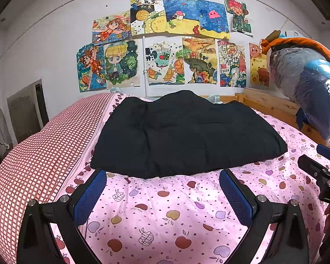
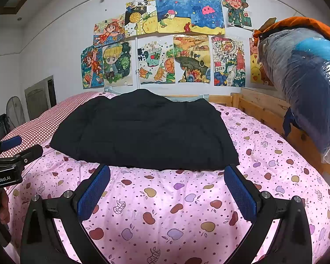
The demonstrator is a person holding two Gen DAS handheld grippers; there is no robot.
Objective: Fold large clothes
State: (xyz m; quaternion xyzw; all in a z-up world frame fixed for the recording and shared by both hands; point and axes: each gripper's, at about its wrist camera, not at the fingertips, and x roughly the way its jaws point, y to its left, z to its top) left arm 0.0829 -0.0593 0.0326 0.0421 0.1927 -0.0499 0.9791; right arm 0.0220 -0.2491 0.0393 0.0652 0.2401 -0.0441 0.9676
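Black padded garment [image 1: 187,134] lies at 12 o'clock on the pink apple-print bedsheet [image 1: 165,215], already a compact, roughly rectangular bundle, so the folding looks mostly done. Left gripper [image 1: 162,198] and right gripper [image 2: 167,193] are both spread wide, empty, just short of its near hem. Possibly one more fold or tidy left.

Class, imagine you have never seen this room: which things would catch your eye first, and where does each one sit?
First the black garment, a large dark shape lying flat in the middle of the pink apple-print bedspread. Next the colourful children's drawings covering the white wall behind the bed. Lastly, the left tool and the right tool, both open and holding nothing, sit just short of the garment's near edge.
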